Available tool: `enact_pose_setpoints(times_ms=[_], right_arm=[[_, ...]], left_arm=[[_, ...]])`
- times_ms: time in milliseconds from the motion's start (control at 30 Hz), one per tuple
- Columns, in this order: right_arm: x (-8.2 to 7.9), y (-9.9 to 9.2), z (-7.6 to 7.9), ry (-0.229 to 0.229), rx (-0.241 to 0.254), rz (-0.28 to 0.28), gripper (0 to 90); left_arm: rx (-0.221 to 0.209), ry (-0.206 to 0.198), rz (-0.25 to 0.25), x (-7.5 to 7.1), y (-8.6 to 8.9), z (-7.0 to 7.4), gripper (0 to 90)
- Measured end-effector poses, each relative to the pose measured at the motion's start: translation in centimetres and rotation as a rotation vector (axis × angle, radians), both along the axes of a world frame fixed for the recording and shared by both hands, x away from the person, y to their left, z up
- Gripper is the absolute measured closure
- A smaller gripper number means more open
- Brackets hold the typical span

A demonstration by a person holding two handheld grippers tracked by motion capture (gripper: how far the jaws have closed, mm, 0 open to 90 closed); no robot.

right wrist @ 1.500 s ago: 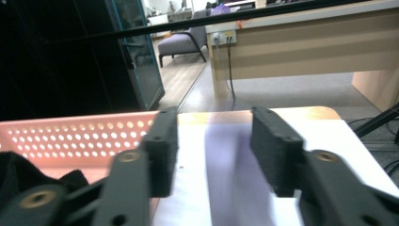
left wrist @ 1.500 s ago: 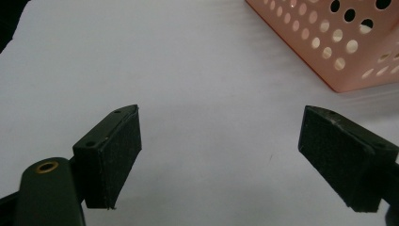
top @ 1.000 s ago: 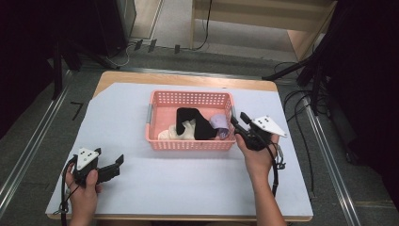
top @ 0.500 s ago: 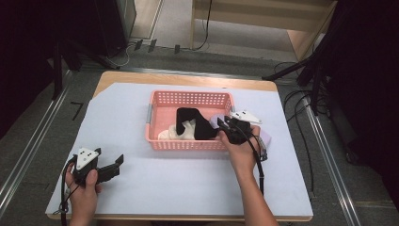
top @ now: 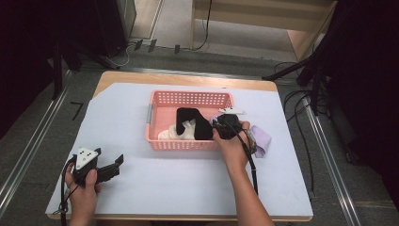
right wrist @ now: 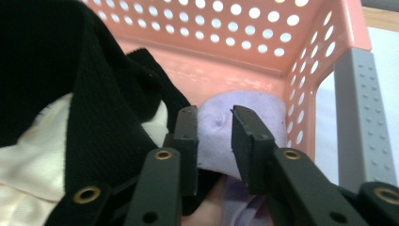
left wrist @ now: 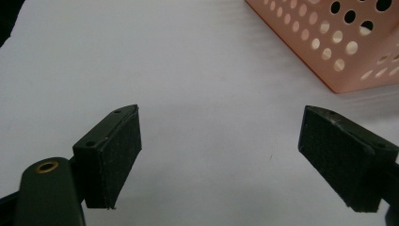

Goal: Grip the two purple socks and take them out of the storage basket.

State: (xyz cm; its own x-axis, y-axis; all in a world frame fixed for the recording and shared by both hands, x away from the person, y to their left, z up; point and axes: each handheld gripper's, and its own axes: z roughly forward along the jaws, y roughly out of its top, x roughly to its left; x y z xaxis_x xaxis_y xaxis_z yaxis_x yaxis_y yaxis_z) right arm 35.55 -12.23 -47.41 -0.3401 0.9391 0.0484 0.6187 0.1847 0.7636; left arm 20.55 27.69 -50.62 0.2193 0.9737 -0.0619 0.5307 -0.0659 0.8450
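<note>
- Pink plastic, pierced with round holes, makes up the basket [top: 188, 100] standing near the middle of the desk [top: 141, 188], which is covered in a pale sheet.
- Inside the basket lie a black garment [top: 190, 121] and a cream cloth [top: 181, 132], the black piece draped partly over the cream one.
- The right gripper [top: 221, 126] reaches into the basket's right end; in the right gripper view its jaws are narrowed and pinch a lilac sock [right wrist: 214, 129] next to the black garment.
- Another lilac piece [top: 261, 140] lies on the desk just outside the basket's right wall, beside the right hand [top: 233, 146].
- The left gripper [top: 110, 170] rests low at the desk's near left, well apart from the basket, held by the left hand [top: 84, 186].
- Its jaws stand wide with nothing between them, over the bare sheet, a basket corner ahead.
</note>
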Motion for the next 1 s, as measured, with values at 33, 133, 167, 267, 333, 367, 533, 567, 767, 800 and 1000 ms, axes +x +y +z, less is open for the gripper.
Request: enact_pose_setpoints(times_ms=[33, 133, 167, 267, 333, 367, 533, 567, 767, 800, 1000], right_arm=[[0.1, 0.2, -0.1, 0.005, -0.006, -0.005, 68.4], [0.3, 0.6, -0.2, 0.014, -0.031, -0.014, 66.1], [0.4, 0.7, -0.3, 0.014, -0.048, -0.021, 65.9], [0.6, 1.1, -0.4, 0.028, -0.075, -0.037, 64.8], [1.0, 1.5, -0.5, 0.101, -0.086, -0.031, 61.4], [1.0, 1.6, -0.6, 0.113, -0.093, -0.029, 60.5], [1.3, 1.9, -0.7, 0.184, -0.157, 0.004, 61.0], [1.5, 2.0, -0.8, 0.214, -0.172, 0.006, 62.5], [1.8, 1.9, -0.9, 0.282, -0.18, -0.024, 87.9], [1.6, 1.8, -0.9, 0.265, -0.167, -0.025, 88.5], [0.8, 0.9, -0.6, 0.143, -0.053, 0.007, 89.1]], left_arm=[[-0.001, -0.001, 0.0, 0.0, 0.0, 0.0, 14.6], [-0.001, 0.0, -0.001, 0.0, 0.0, 0.0, 14.6], [-0.001, 0.0, 0.0, 0.0, 0.0, 0.0, 14.6], [-0.001, -0.004, 0.001, 0.0, 0.0, 0.0, 14.6], [-0.001, -0.004, 0.001, 0.0, 0.0, 0.0, 14.6], [-0.001, -0.005, 0.001, 0.0, 0.0, 0.0, 14.6], [-0.001, -0.005, 0.001, 0.0, 0.0, 0.0, 14.6], [-0.001, -0.006, 0.002, 0.0, 0.0, 0.0, 14.6], [-0.003, -0.004, 0.002, 0.0, 0.0, 0.0, 14.6], [-0.003, -0.002, 0.001, 0.0, 0.0, 0.0, 14.6], [-0.006, 0.0, 0.001, 0.0, 0.0, 0.0, 14.6]])
